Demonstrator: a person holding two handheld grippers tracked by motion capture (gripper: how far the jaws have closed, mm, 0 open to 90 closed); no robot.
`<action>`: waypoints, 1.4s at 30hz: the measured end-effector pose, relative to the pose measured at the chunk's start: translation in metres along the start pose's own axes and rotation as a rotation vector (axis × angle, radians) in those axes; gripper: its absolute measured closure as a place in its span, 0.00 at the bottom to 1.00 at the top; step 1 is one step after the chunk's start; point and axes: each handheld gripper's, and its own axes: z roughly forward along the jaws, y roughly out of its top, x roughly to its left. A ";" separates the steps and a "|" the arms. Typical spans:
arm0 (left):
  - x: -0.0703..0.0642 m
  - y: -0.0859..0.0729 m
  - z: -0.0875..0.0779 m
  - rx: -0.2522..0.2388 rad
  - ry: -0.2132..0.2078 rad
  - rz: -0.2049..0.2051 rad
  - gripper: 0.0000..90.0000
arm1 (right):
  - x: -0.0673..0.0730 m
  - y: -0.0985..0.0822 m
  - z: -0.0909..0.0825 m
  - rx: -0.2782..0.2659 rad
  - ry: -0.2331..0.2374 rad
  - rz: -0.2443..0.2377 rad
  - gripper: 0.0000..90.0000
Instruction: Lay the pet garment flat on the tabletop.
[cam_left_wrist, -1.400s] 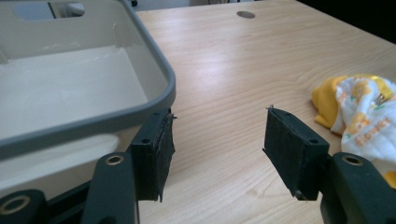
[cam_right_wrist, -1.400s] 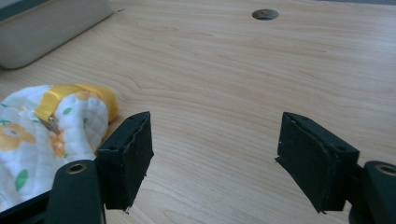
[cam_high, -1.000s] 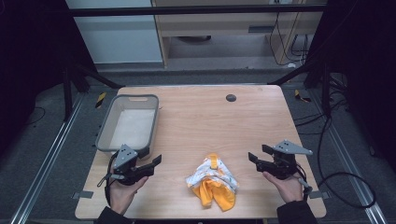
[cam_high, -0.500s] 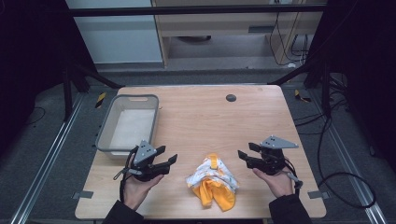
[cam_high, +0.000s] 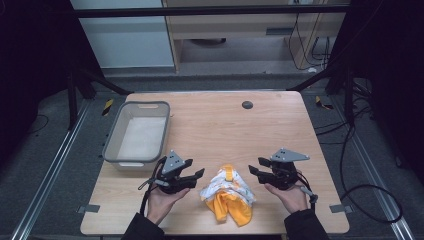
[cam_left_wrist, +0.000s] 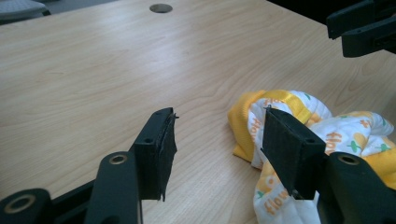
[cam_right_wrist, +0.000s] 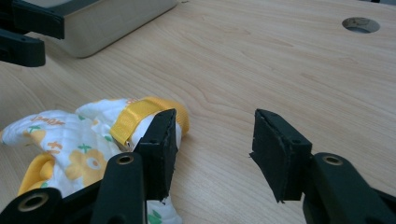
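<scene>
On the pale wood-grain table (cam_high: 210, 125), a crumpled child's garment (cam_high: 227, 194) lies near the front edge, between the 2 grippers. It is soft quilted cloth, white with small orange and green flower prints, lined and trimmed in bright yellow. A grey plastic tub (cam_high: 137, 134) with rounded corners and a handle slot stands at the table's left side, just behind the left gripper (cam_high: 199, 174). A round dark cable hole (cam_high: 247, 104) sits far back. Nothing lies between either gripper and the garment.

The left gripper's flat black padded jaws stand wide apart, holding nothing, with the cloth just beyond 1 tip. The right gripper (cam_high: 253, 171) is also empty; its jaws have just been closing yet remain clearly parted over bare wood beside the garment.
</scene>
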 end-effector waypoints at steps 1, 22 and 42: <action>-0.002 0.000 0.003 0.009 -0.003 0.007 0.48 | 0.002 -0.001 0.003 0.009 0.005 -0.002 0.56; -0.016 -0.002 0.030 0.088 -0.076 0.037 0.52 | 0.014 -0.010 0.020 0.082 0.073 -0.037 0.64; -0.021 -0.012 0.048 0.160 -0.118 0.013 0.69 | 0.024 -0.019 0.041 0.181 0.137 -0.071 0.79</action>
